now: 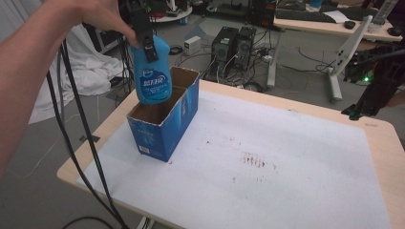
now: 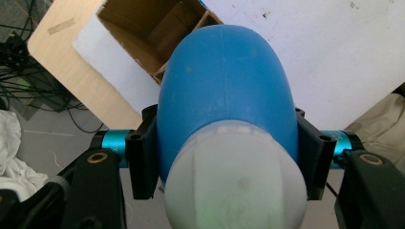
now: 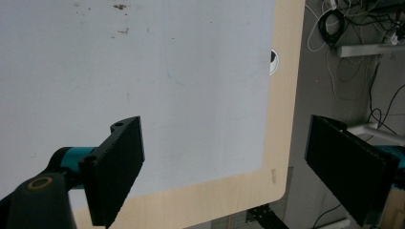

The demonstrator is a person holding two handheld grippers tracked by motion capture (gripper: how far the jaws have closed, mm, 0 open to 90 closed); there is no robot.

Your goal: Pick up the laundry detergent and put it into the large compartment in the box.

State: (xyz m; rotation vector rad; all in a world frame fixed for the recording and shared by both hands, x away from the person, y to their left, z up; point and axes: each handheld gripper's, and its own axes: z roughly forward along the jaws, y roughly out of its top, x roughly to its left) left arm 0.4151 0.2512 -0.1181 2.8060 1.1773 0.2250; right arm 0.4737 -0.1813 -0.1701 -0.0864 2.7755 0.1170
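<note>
A blue bottle (image 1: pixel 152 78) with a white cap hangs cap-up over the open top of a blue cardboard box (image 1: pixel 165 125) standing at the table's left. My left gripper (image 1: pixel 147 44) is shut on the bottle's upper part, held by a hand. In the left gripper view the two jaws press the bottle (image 2: pixel 224 90) from both sides, my left gripper (image 2: pixel 224 145) looking down at the box (image 2: pixel 150 28) with its brown inside. My right gripper (image 1: pixel 357 110) hovers at the table's far right edge. It stands open (image 3: pixel 229 160) with nothing between its fingers (image 3: pixel 117 167).
A white mat (image 1: pixel 286 157) with reddish stains covers the wooden table (image 1: pixel 382 138). Black cables (image 1: pixel 76 124) trail down from the left hand past the table's left corner. Computer towers (image 1: pixel 234 45), a white cloth (image 1: pixel 90 67) and another desk (image 1: pixel 329 24) lie beyond.
</note>
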